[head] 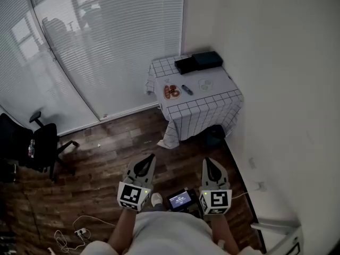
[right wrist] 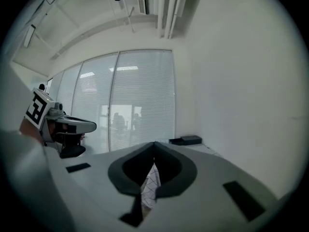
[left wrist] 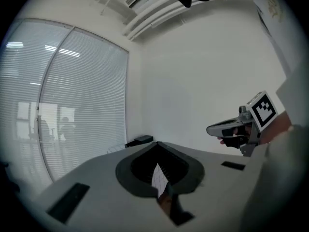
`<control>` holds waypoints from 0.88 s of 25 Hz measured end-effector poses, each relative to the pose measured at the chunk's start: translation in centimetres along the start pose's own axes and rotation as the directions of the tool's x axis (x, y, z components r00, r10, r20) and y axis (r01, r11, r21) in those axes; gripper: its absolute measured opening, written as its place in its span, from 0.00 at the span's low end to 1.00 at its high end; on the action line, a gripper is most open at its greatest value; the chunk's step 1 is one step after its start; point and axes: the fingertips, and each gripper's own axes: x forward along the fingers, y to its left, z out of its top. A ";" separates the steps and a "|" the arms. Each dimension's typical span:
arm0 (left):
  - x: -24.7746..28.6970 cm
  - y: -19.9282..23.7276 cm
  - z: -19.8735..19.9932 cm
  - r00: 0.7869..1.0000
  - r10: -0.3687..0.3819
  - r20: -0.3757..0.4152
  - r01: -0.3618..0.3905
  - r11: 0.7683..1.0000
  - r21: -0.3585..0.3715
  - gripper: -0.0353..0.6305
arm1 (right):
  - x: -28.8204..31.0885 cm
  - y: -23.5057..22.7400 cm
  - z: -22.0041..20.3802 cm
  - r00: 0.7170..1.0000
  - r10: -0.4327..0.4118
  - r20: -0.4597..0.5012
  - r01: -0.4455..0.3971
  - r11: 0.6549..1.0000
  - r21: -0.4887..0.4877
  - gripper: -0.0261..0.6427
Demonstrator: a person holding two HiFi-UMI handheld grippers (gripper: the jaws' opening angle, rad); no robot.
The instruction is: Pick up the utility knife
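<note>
The utility knife [head: 187, 90], small and dark, lies on a table with a white checked cloth [head: 212, 102] across the room, between a plate [head: 171, 92] and a pale round dish [head: 205, 85]. Both grippers are held close to the person's body, far short of the table. My left gripper [head: 146, 161] [left wrist: 157, 146] has its jaws together with nothing between them. My right gripper [head: 208, 163] [right wrist: 154, 146] is shut and empty too. Each gripper view shows the other gripper off to the side, the right gripper [left wrist: 215, 128] and the left gripper [right wrist: 91, 126]. The knife does not show in either gripper view.
Two black boxes [head: 197, 62] sit at the table's far edge. A dark object [head: 215, 134] lies under the table by the white wall. A black office chair [head: 32, 142] stands at the left near the blinds. Cables [head: 74, 231] lie on the wooden floor.
</note>
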 end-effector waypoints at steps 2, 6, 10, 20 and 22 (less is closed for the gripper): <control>-0.3 -0.2 0.1 1.000 0.010 0.012 -0.010 0.999 -0.050 0.06 | -0.5 -0.4 -0.1 1.000 -0.003 0.003 0.003 1.000 0.010 0.05; -1.1 -0.9 1.2 0.998 0.024 0.050 -0.020 0.996 -0.082 0.06 | -1.4 -1.1 0.0 1.000 -0.001 0.011 0.000 0.999 0.035 0.05; -0.7 -2.5 1.4 0.999 0.012 0.035 -0.012 1.000 -0.024 0.06 | -1.4 -1.7 0.1 1.000 -0.004 0.028 0.002 0.998 0.064 0.05; 2.3 -2.5 0.7 0.999 -0.041 0.030 0.041 0.999 -0.002 0.06 | -0.2 -2.9 -0.7 1.000 0.005 0.007 -0.006 0.996 0.092 0.05; 3.7 -2.6 0.7 0.996 -0.083 0.042 0.085 0.996 -0.038 0.06 | 0.5 -3.6 -1.0 1.000 -0.016 -0.007 0.016 0.999 0.052 0.05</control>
